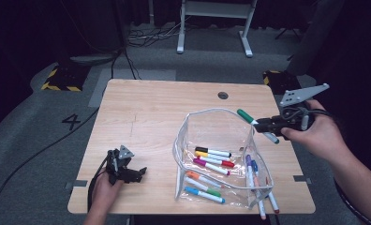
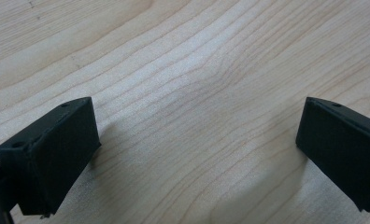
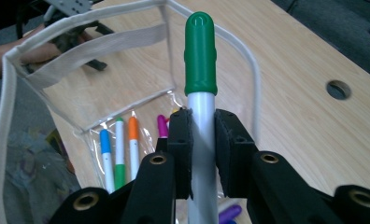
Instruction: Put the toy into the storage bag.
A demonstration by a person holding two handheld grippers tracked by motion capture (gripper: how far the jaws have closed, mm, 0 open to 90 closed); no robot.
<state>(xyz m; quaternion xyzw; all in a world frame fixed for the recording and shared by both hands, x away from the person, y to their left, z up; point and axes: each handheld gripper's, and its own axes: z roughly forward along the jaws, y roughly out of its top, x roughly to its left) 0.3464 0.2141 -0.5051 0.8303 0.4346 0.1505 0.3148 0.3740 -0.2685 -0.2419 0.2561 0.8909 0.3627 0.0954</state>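
A clear plastic pouch [image 1: 211, 129] with a white rim stands open on the wooden table [image 1: 151, 108]; several coloured markers [image 1: 214, 159] lie inside it. My right gripper [image 1: 264, 124] hovers above the pouch's right rim, shut on a green-capped marker [image 1: 249, 119] whose cap points left over the opening. In the right gripper view the green-capped marker [image 3: 201, 60] is pinched between the two pads, with the pouch [image 3: 99, 42] beyond it. My left gripper [image 1: 139, 173] rests low at the table's front left, open, with bare wood between its jaws [image 2: 197, 154].
Two markers [image 1: 268, 201] lie by the pouch's front right corner near the table edge. A round cable hole [image 1: 223, 95] sits at the back of the table. Cables and a white stand's feet [image 1: 211, 47] are on the floor behind.
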